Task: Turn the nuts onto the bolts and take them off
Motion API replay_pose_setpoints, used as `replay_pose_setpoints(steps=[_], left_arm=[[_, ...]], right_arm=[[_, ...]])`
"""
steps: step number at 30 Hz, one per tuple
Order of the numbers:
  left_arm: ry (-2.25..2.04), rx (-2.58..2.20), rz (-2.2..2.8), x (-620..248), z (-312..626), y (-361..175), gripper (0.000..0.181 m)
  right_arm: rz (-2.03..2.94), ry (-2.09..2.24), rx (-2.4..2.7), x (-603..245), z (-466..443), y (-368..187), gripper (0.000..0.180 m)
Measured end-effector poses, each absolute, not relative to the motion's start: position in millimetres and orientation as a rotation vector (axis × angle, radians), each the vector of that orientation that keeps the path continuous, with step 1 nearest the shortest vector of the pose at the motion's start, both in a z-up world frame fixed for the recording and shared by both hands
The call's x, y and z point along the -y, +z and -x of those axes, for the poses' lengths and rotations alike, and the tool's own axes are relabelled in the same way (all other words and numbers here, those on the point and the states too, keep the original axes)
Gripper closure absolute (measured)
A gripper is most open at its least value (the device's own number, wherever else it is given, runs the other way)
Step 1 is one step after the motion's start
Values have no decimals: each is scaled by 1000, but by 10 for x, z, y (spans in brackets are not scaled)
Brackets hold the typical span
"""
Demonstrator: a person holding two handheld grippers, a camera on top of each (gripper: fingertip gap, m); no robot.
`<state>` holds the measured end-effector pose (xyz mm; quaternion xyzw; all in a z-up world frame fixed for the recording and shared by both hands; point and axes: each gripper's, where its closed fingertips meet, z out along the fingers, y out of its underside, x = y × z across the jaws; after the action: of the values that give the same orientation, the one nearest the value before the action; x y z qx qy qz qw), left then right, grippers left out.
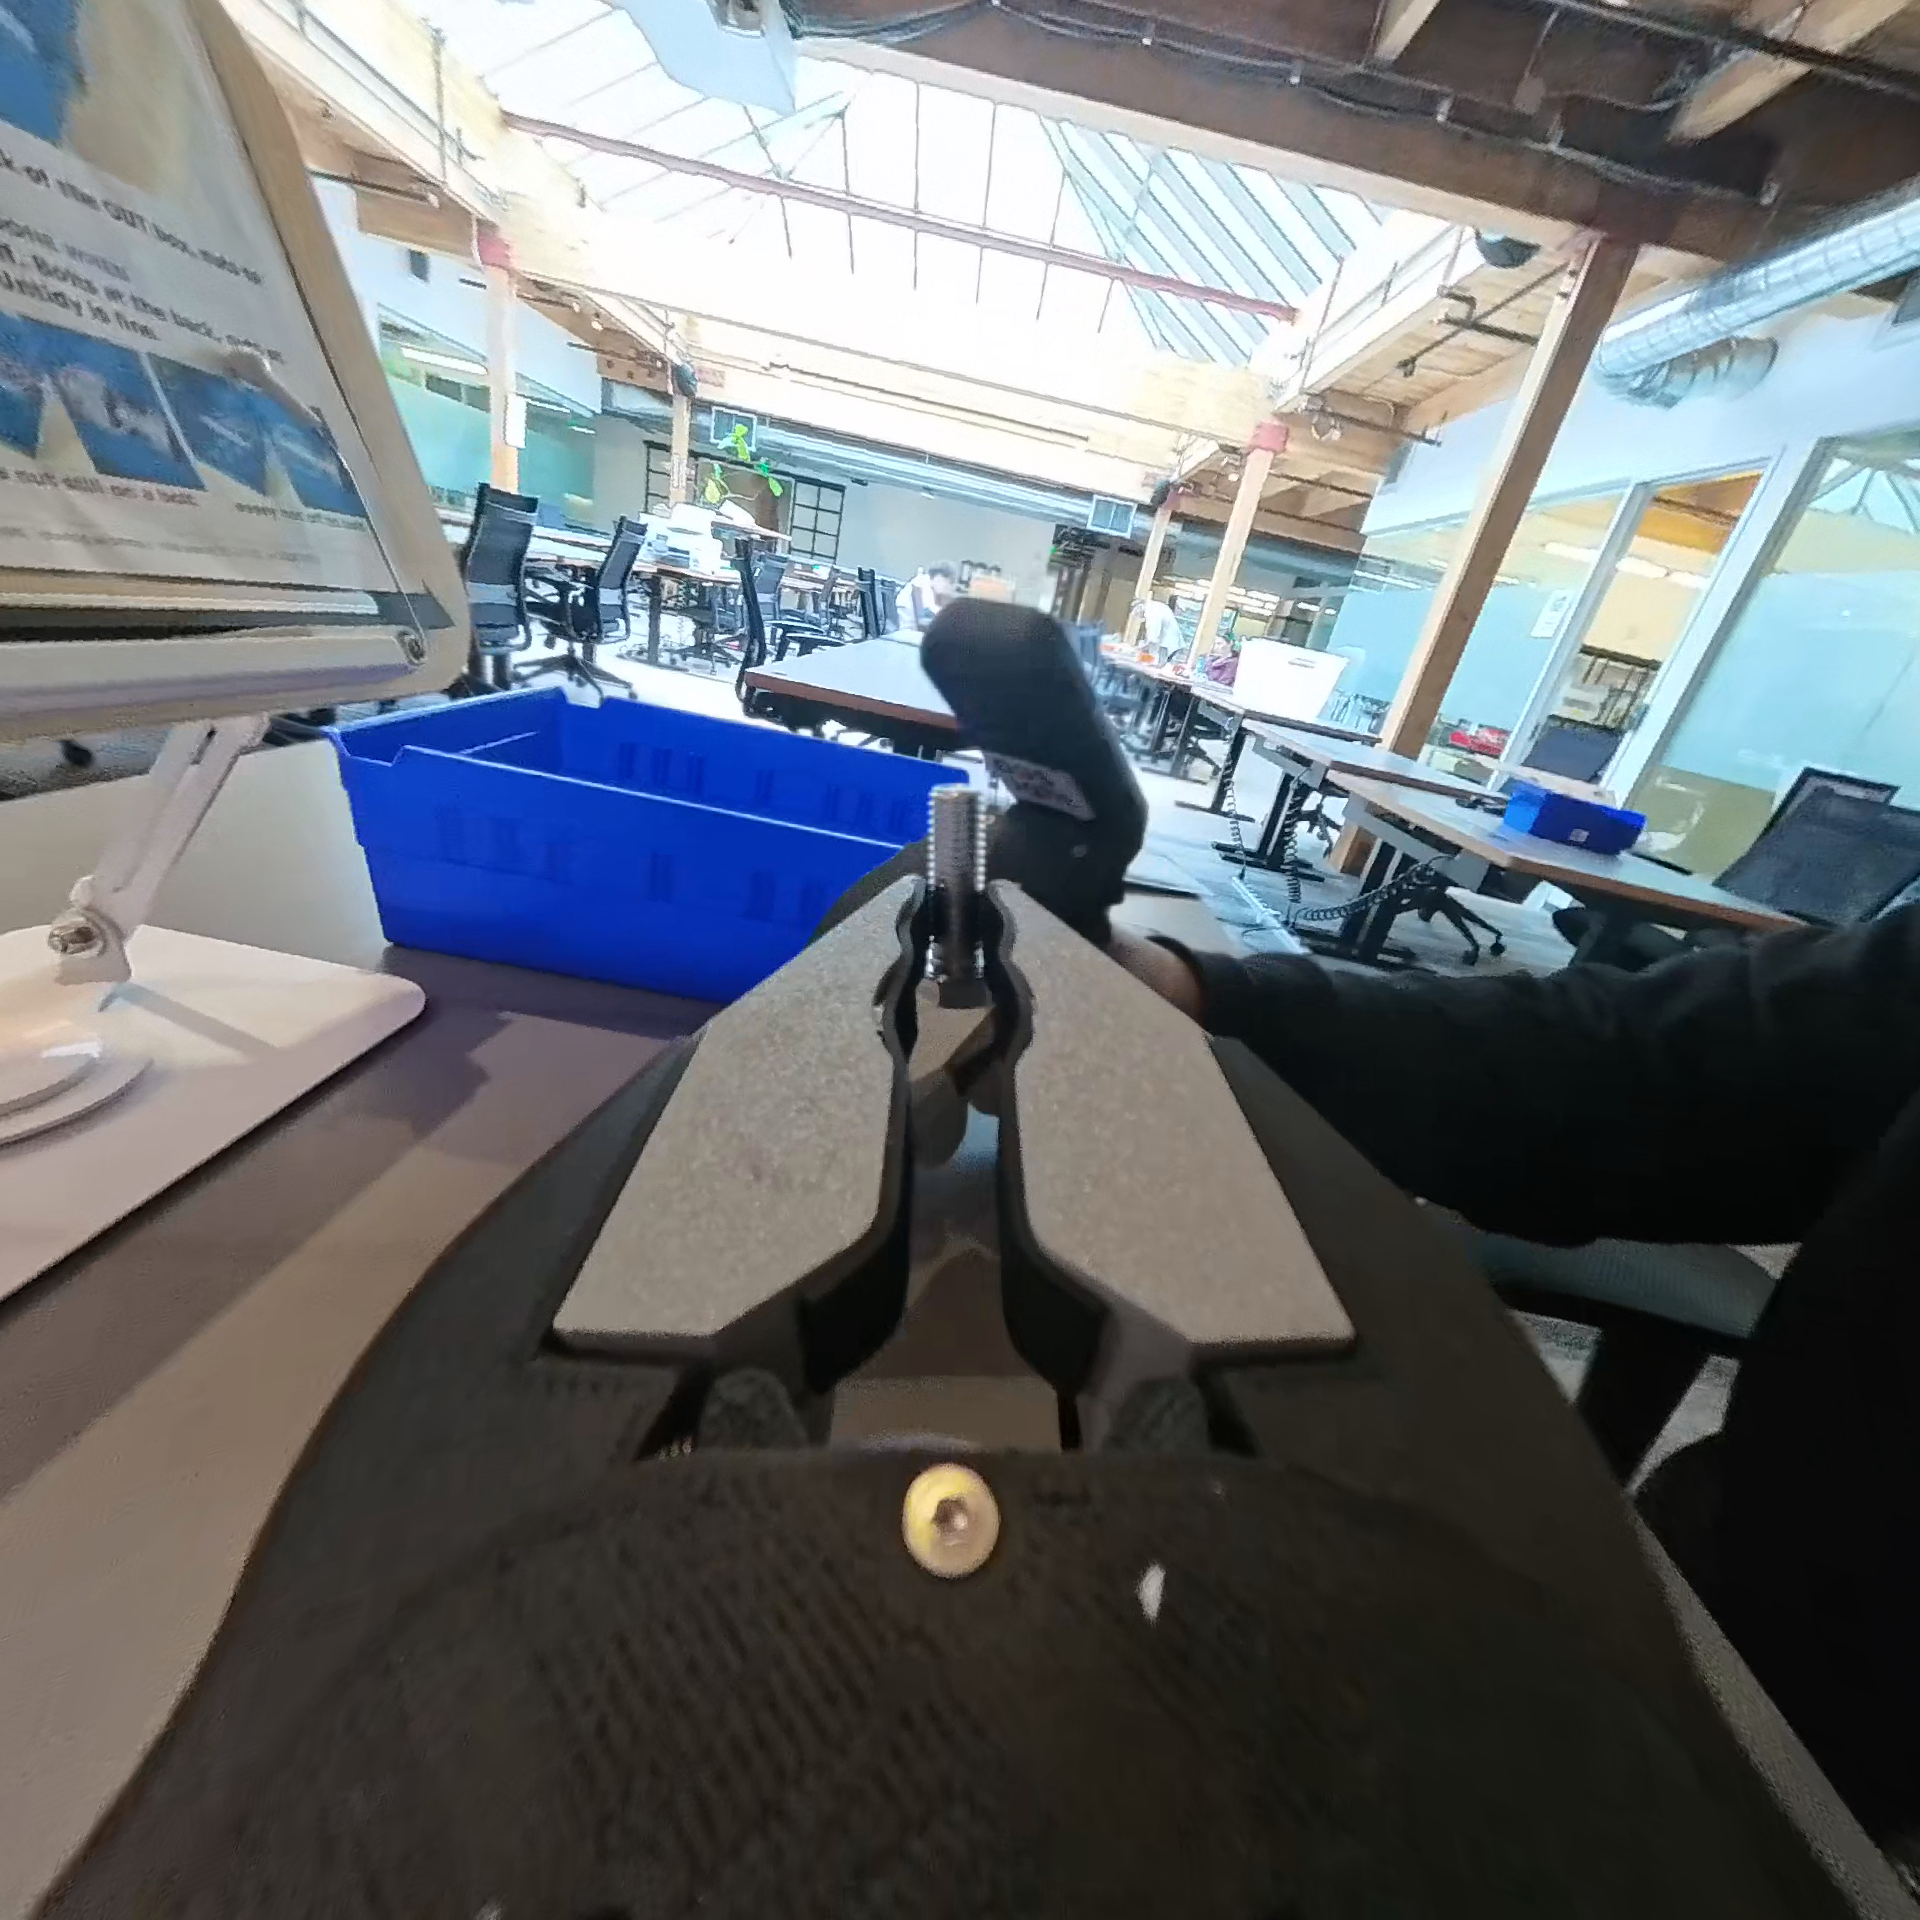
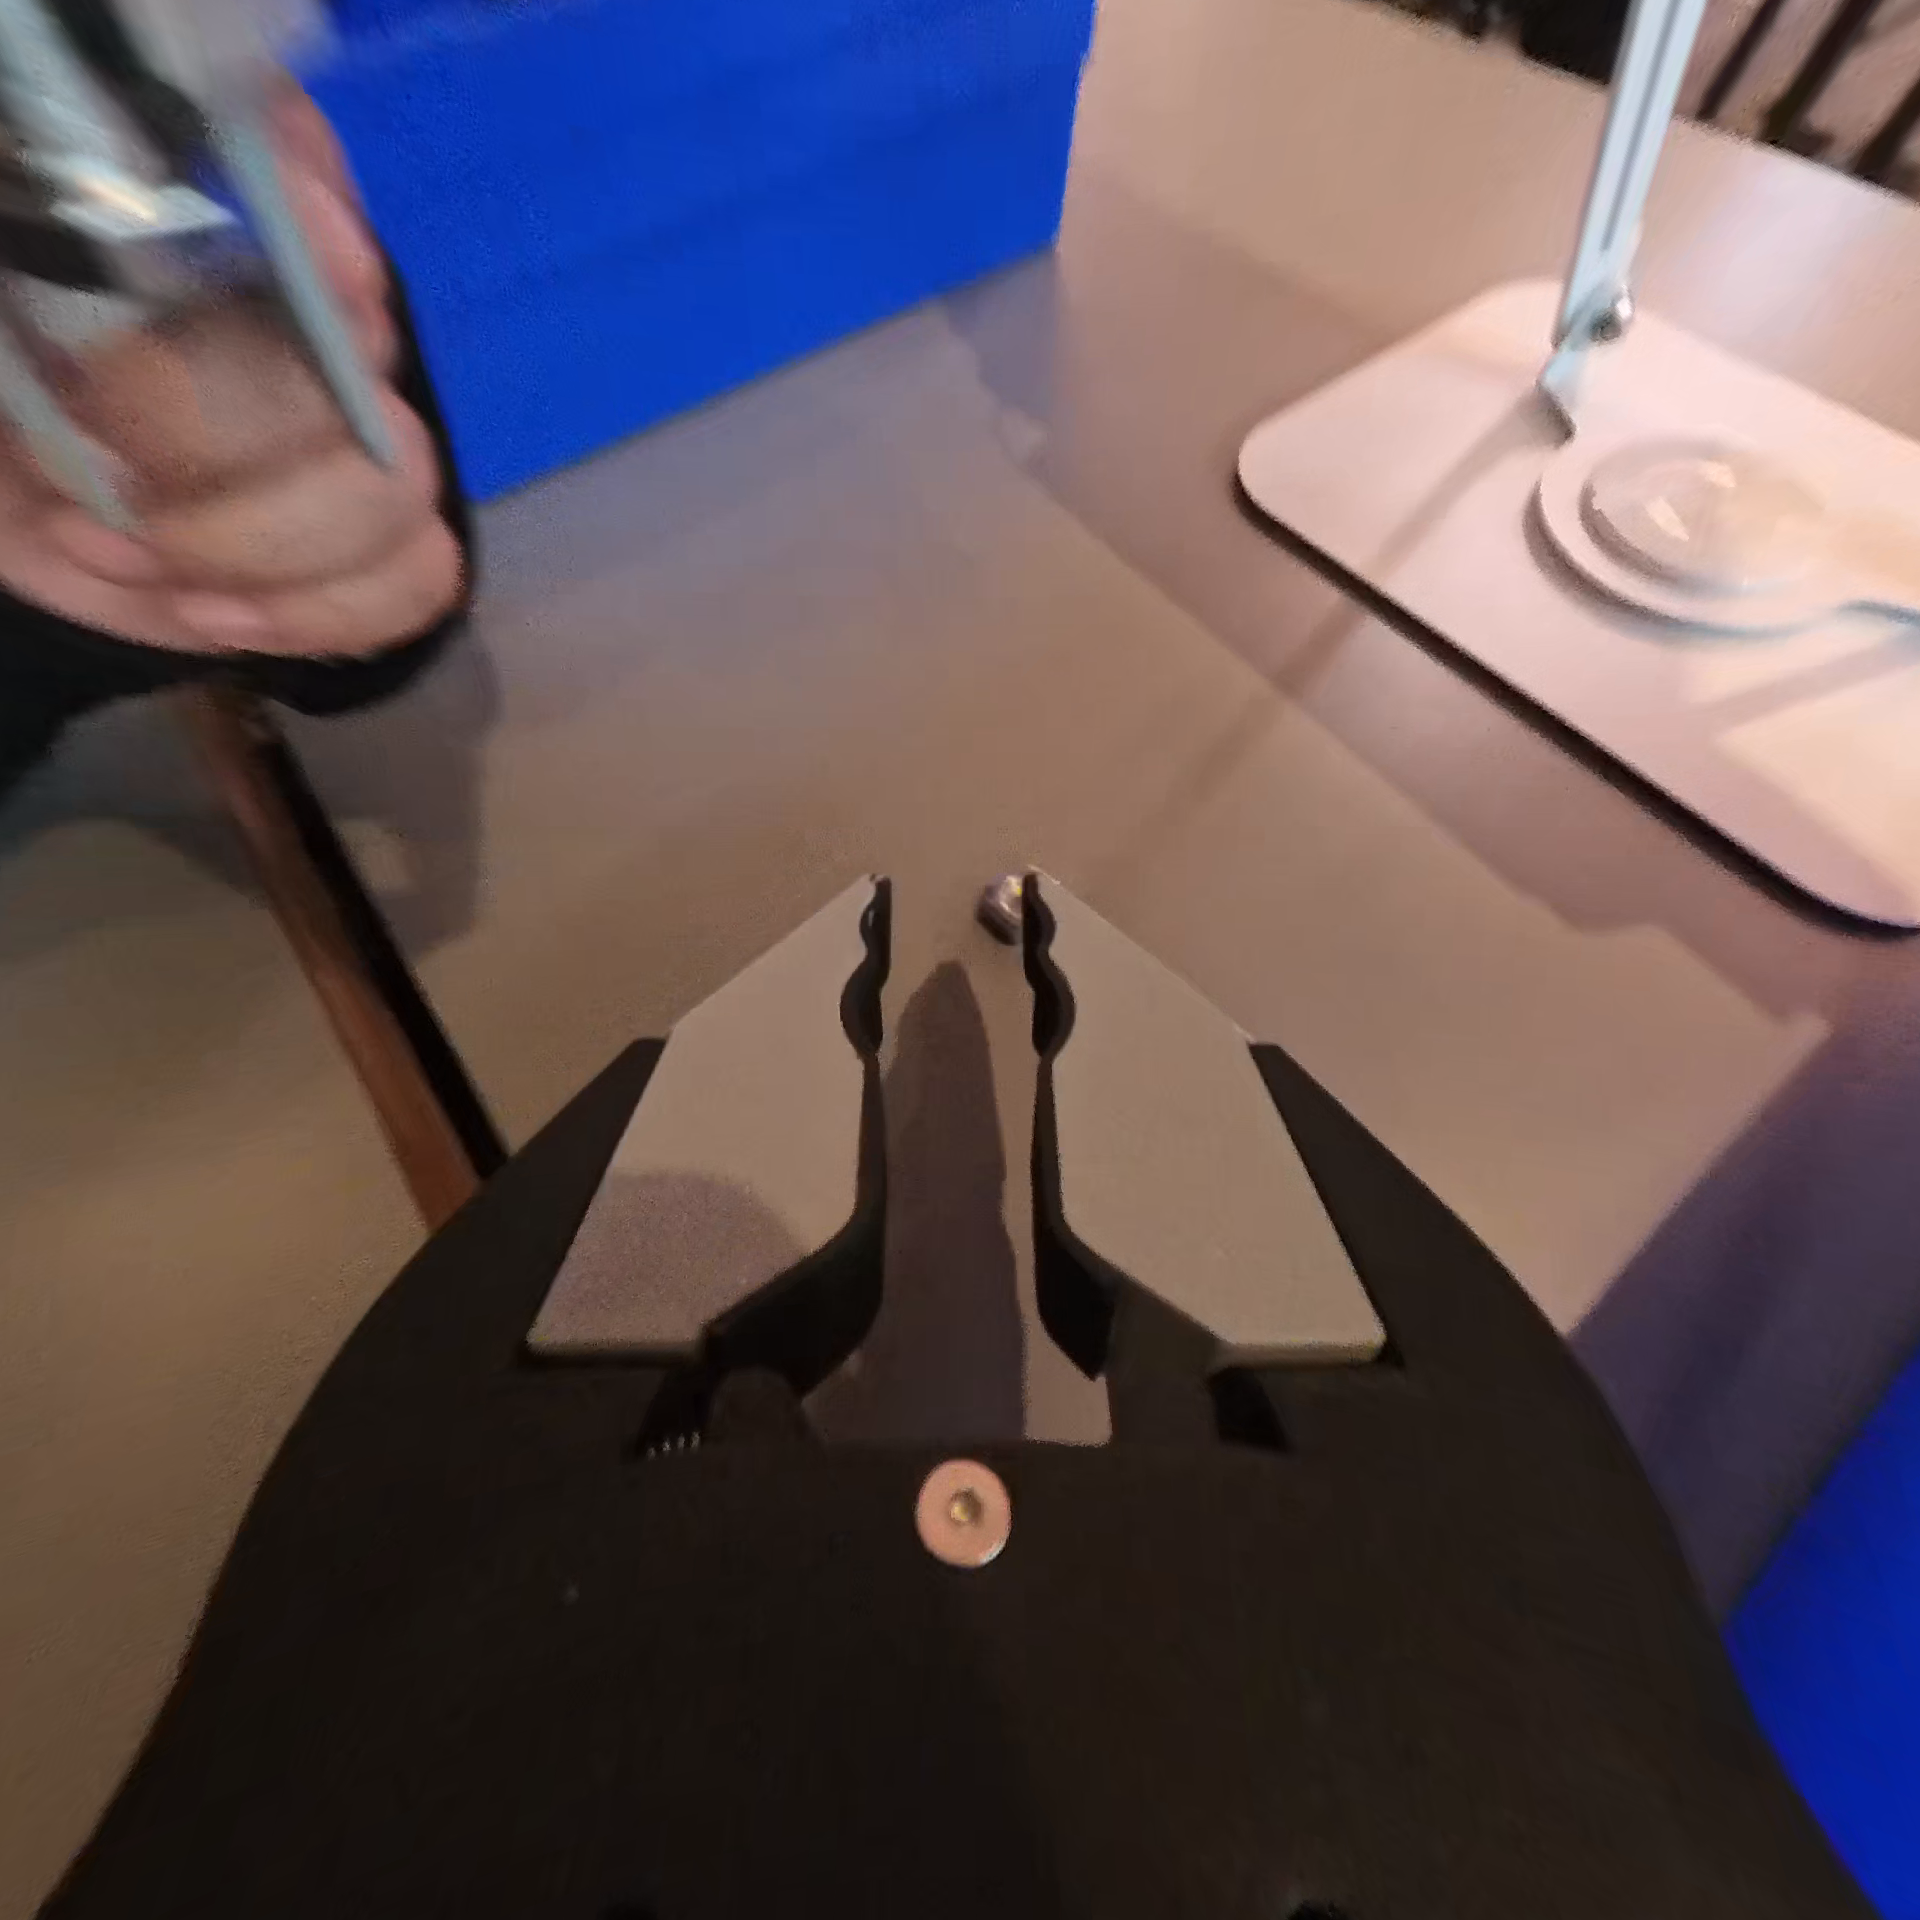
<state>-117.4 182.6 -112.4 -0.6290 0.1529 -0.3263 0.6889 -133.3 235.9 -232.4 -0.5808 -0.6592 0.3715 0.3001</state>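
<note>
In the left wrist view my left gripper (image 1: 951, 914) is shut on a silver bolt (image 1: 948, 883). The bolt stands upright with its threaded end up and its hex head low between the fingers. No nut shows on it. In the right wrist view my right gripper (image 2: 956, 894) is open and empty, pointing down at the table. A small silver nut (image 2: 1000, 904) lies on the table right at the tip of the right finger (image 2: 1132, 1101); whether they touch I cannot tell. The right gripper's black handle (image 1: 1029, 758) shows beyond the bolt.
A blue bin (image 1: 623, 831) stands on the grey table (image 1: 312, 1122) behind the bolt; it also shows in the right wrist view (image 2: 707, 208). A white stand base (image 2: 1621, 582) carrying an instruction sheet (image 1: 156, 312) sits beside it. A hand (image 2: 229, 499) and a black sleeve (image 1: 1507, 1081) are close. Tip to tip, the grippers are about 12 cm apart.
</note>
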Motion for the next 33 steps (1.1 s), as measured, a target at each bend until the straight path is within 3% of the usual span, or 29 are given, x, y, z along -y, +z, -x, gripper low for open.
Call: replay_pose_setpoints(steps=[13,18,22,26,33], left_arm=[[-614,-274,1486,-1827,1407,-1134,174],[-625,-294,1504,-1803,1374,-1160,174],[-659,-313,1514,-1761,1350,-1175,174],[-693,-343,1532,-1705,1324,-1211,174],[-713,-352,1534,-1687,1338,-1246,174]], right_arm=[[1743,678,1743,-2522,1509,-2674,147],[1741,689,1749,-2511,1539,-2705,165],[1761,746,1742,-2522,1515,-2692,166],[1717,982,1689,-2458,1524,-2346,166],[1395,1291,1840,-2209,1600,-1271,166]])
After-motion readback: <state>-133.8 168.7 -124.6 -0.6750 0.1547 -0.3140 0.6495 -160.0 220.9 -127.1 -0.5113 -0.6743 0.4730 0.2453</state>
